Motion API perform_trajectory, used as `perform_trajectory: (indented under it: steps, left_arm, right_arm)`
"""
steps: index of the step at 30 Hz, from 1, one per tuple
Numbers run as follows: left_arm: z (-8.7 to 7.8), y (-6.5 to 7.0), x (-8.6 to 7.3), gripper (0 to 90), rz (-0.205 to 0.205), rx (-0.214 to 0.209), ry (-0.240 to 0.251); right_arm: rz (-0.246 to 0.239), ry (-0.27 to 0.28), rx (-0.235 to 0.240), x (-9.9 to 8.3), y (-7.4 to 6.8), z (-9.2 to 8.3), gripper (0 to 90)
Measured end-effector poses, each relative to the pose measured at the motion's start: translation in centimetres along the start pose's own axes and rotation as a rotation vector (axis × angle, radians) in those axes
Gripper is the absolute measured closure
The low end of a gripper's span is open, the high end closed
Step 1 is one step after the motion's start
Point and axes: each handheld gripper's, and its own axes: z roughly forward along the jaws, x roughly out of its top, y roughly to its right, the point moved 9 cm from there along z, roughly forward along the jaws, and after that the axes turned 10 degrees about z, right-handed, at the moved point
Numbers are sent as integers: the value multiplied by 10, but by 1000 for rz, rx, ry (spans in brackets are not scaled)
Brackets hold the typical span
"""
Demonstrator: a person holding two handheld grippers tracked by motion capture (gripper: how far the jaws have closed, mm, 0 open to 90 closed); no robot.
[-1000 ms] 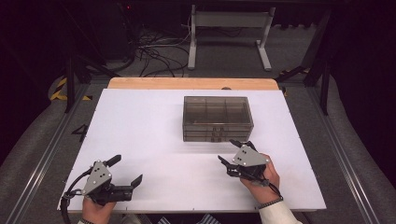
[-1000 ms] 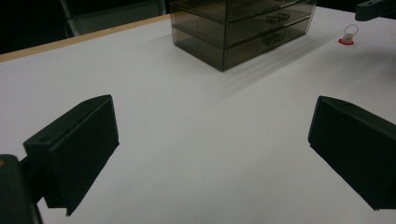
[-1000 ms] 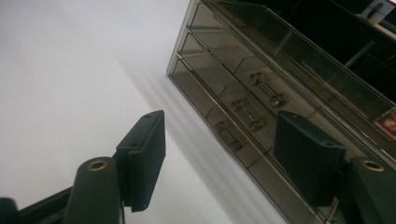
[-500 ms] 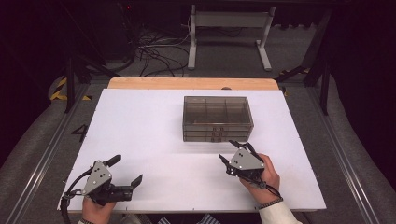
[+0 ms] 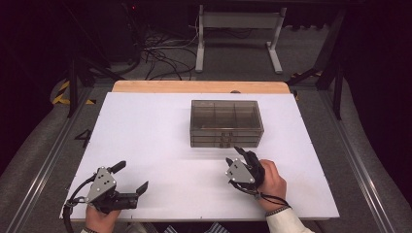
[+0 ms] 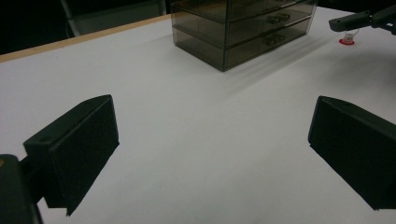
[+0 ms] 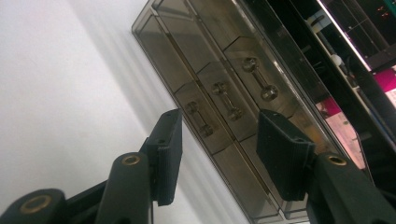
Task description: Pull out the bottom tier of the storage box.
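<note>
Right gripper [image 5: 236,156] near the drawer box [image 5: 226,122]

The box sits mid-table [image 5: 145,131] — the right jaws, just closing, are half-wide and empty before its handles [image 7: 224,107]. Left gripper [image 5: 130,177] rests wide open — holding nothing.

drawers [image 5: 227,123]: on table [image 5: 145,126], just ahead of right gripper [image 5: 238,156] fingers
handles [image 7: 226,106]: between right fingers [image 7: 169,140]
left gripper [image 5: 128,177]: well apart, near edge

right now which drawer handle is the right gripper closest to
The lowest drawer handle of the smoky drawer box: it lies just ahead of the right gripper, the other two farther off.
</note>
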Motion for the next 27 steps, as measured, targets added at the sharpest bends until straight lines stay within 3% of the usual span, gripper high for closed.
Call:
perform_trajectory:
  steps: [2,4,7,9,13,22,27]
  left_arm:
    - [0,0,0,25,-2,-1,0]
    - [0,0,0,25,-3,0,-1]
    - [0,0,0,25,-3,-1,-3]
    - [1,0,0,25,-5,-1,-4]
    - [1,0,-1,25,-6,-1,-5]
    - [0,0,0,25,-1,2,-3]
    - [0,0,0,25,-2,0,-3]
  right_arm:
    - [11,0,-15,0,-1,1,518]
    - [-31,-21,-25,-2,-3,5,522]
    - [-35,-22,-50,-2,-3,7,522]
    - [-69,-43,-53,-4,-5,9,523]
    - [-71,-50,-72,-5,-6,12,530]
    - [-121,-79,-111,-8,-7,15,550]
    - [-119,-76,-127,-8,-7,15,557]
